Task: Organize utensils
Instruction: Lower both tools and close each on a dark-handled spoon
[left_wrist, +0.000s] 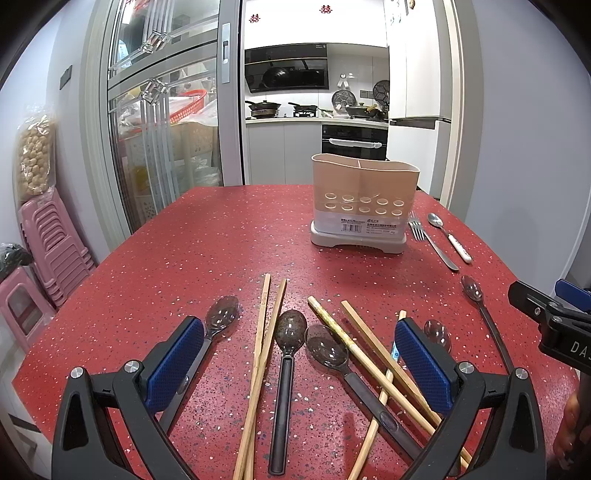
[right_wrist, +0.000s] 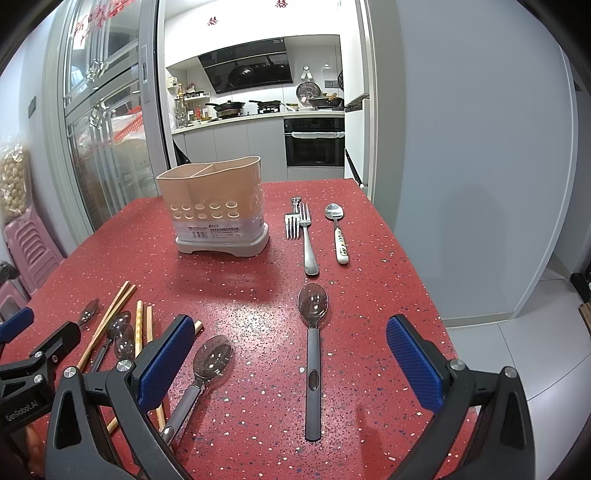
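A beige utensil holder (left_wrist: 364, 205) with two compartments stands on the red table (left_wrist: 192, 251); it also shows in the right wrist view (right_wrist: 218, 210). My left gripper (left_wrist: 299, 358) is open and empty above several wooden chopsticks (left_wrist: 264, 354) and clear-bowled black-handled spoons (left_wrist: 286, 365). My right gripper (right_wrist: 291, 354) is open and empty above a black-handled spoon (right_wrist: 313, 354), with another spoon (right_wrist: 207, 369) by its left finger. Two forks (right_wrist: 304, 236) and a white-handled metal spoon (right_wrist: 338, 232) lie right of the holder.
The table (right_wrist: 388, 295) ends close on the right, with grey floor beyond. Pink stools (left_wrist: 44, 251) stand left of the table. A kitchen lies behind the far edge. The right gripper (left_wrist: 550, 325) shows at the left wrist view's right edge.
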